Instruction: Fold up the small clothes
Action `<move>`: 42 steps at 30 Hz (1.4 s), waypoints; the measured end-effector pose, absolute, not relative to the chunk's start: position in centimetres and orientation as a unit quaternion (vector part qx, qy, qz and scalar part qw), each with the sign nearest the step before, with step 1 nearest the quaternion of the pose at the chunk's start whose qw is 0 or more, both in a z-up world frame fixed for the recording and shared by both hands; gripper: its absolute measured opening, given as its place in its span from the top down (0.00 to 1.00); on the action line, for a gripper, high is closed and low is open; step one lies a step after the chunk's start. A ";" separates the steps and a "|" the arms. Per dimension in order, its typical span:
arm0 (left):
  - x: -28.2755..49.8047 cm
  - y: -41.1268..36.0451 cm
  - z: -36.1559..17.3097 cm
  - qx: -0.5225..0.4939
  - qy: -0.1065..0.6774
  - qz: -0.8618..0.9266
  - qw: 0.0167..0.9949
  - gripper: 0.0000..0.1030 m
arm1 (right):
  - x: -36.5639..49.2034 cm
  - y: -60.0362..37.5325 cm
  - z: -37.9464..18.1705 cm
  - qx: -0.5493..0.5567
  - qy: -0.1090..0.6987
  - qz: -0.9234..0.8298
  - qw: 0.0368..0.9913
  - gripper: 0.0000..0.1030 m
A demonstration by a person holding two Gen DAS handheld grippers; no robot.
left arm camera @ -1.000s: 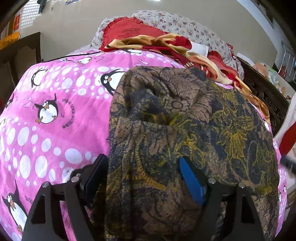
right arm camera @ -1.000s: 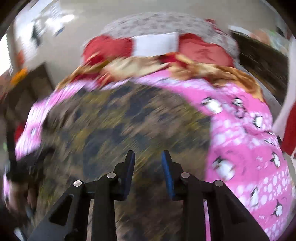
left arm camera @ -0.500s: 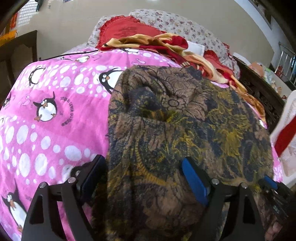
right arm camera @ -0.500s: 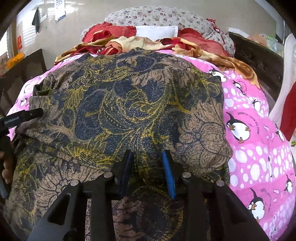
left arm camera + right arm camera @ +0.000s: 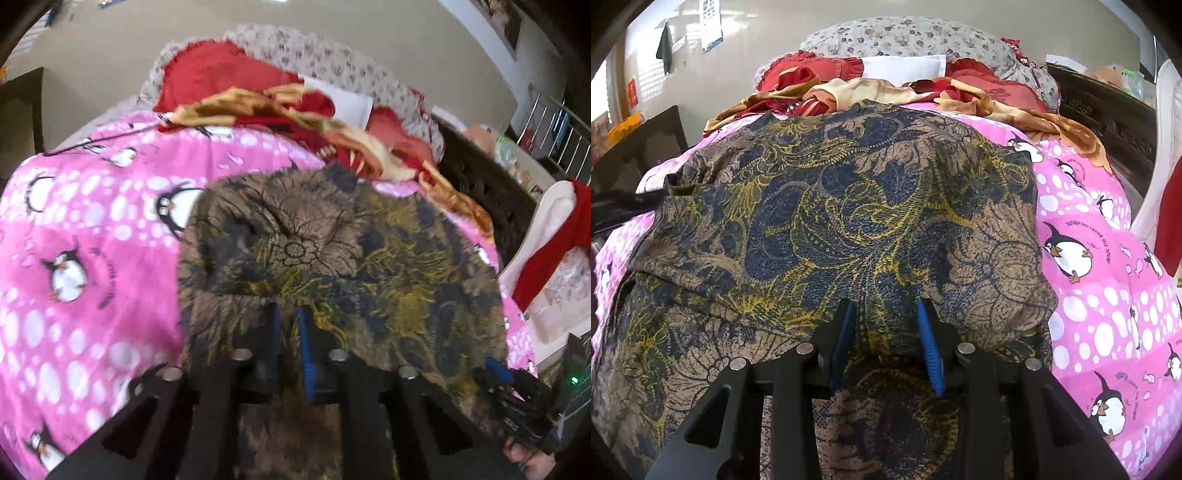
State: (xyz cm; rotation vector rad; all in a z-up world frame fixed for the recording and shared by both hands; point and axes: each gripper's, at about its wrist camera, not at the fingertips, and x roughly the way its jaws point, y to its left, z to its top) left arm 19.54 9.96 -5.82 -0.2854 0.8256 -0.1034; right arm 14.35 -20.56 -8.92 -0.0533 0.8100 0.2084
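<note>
A brown, navy and yellow patterned garment (image 5: 332, 258) lies spread on a pink penguin blanket (image 5: 92, 240). My left gripper (image 5: 287, 317) is shut on the garment's near edge, its blue pads pinching a fold of the cloth. In the right wrist view the same garment (image 5: 849, 221) fills the middle. My right gripper (image 5: 884, 314) is over its near edge, jaws partly apart with cloth bunched between the blue pads. The right gripper also shows at the lower right of the left wrist view (image 5: 509, 384).
Red and gold cloths (image 5: 886, 92) and floral pillows (image 5: 905, 37) are piled at the bed's far end. A dark carved wooden bed frame (image 5: 1108, 110) and a white chair (image 5: 546, 229) with red cloth stand to the right. Dark furniture (image 5: 639, 147) is at the left.
My left gripper has closed from wide open onto the garment's near edge. The right gripper has stayed over the garment's near edge, jaws slightly wider.
</note>
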 end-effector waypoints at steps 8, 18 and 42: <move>24.1 12.4 -8.4 -0.164 0.451 -0.005 0.877 0.97 | 14.4 -20.6 -9.0 -0.024 0.393 0.103 0.913 0.66; 17.2 9.4 -4.2 -0.144 0.382 -0.045 0.912 0.83 | 14.4 -20.6 -8.9 -0.025 0.392 0.102 0.914 0.66; -1.0 11.0 -4.1 -0.038 0.467 -0.110 0.877 0.38 | -2.3 -26.1 -4.4 -0.040 0.441 0.170 0.881 0.65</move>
